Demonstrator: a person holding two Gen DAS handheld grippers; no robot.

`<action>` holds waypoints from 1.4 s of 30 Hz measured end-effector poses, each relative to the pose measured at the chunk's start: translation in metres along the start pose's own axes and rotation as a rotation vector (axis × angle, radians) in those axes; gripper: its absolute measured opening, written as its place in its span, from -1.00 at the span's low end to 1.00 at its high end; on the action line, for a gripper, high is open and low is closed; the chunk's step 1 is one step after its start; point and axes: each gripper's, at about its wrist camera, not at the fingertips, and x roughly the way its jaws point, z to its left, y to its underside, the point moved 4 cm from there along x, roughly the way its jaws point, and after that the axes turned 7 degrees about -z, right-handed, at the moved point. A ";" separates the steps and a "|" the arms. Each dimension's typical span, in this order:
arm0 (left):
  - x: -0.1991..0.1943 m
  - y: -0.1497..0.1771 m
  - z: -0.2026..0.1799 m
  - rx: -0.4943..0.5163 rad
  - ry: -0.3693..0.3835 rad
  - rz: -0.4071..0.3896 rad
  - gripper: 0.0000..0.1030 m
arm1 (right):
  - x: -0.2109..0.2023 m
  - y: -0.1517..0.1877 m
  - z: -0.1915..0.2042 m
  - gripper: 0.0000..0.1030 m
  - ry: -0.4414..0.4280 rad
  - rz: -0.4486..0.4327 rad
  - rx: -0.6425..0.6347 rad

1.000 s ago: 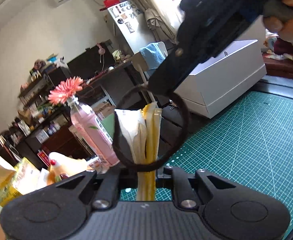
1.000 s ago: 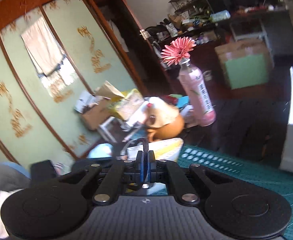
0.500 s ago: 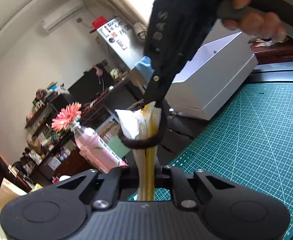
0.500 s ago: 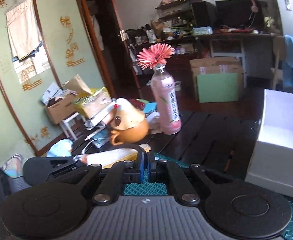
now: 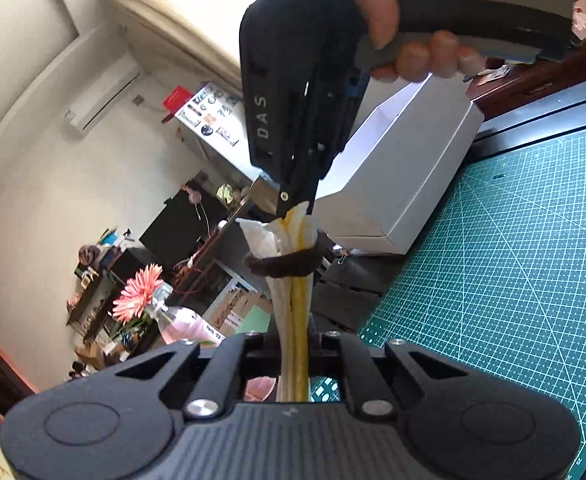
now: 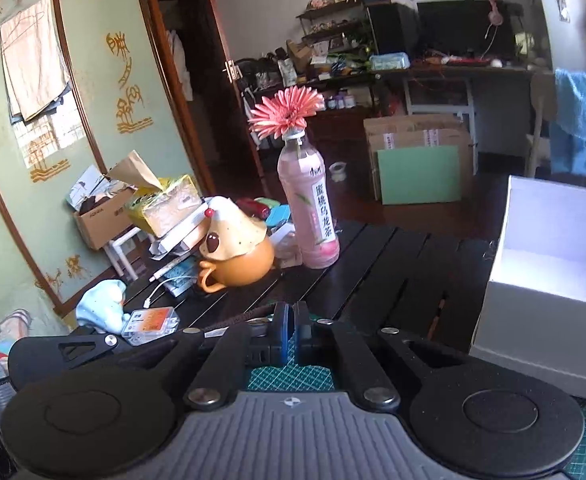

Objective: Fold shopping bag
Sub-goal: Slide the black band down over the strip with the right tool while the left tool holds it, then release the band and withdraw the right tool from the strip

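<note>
The shopping bag [image 5: 293, 300], folded into a narrow white-and-yellow strip, stands up out of my left gripper [image 5: 293, 336], which is shut on its lower part. A dark elastic band [image 5: 281, 264] sits tight around the strip near its top. My right gripper [image 5: 295, 206], held by a hand, comes down from above with its tip touching the bag's top edge. In the right wrist view the blue pads [image 6: 281, 332] of the right gripper [image 6: 292, 320] are nearly together, and a dark strand of the band [image 6: 233, 318] runs left from them. The bag itself is hidden there.
A white open box [image 5: 405, 184] stands on the dark slatted table [image 6: 393, 264] beside the green cutting mat [image 5: 513, 280]. A pink bottle with a flower [image 6: 311, 208] and an orange pot [image 6: 241, 268] stand at the table's far side.
A second ago the band hung as a wide loop around the bag's top. It has drawn tight around the strip, and the right gripper has swung above the bag.
</note>
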 end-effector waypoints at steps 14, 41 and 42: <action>0.029 0.017 0.065 -0.543 0.101 0.186 -0.80 | 0.018 0.022 0.000 -0.80 -0.182 0.071 0.233; 0.032 0.029 0.006 0.040 -0.171 0.210 -0.68 | 0.020 0.020 0.000 0.54 -0.226 0.051 0.653; 0.030 0.028 0.000 0.075 -0.171 0.194 -0.68 | 0.021 0.021 0.000 0.54 -0.214 0.058 0.648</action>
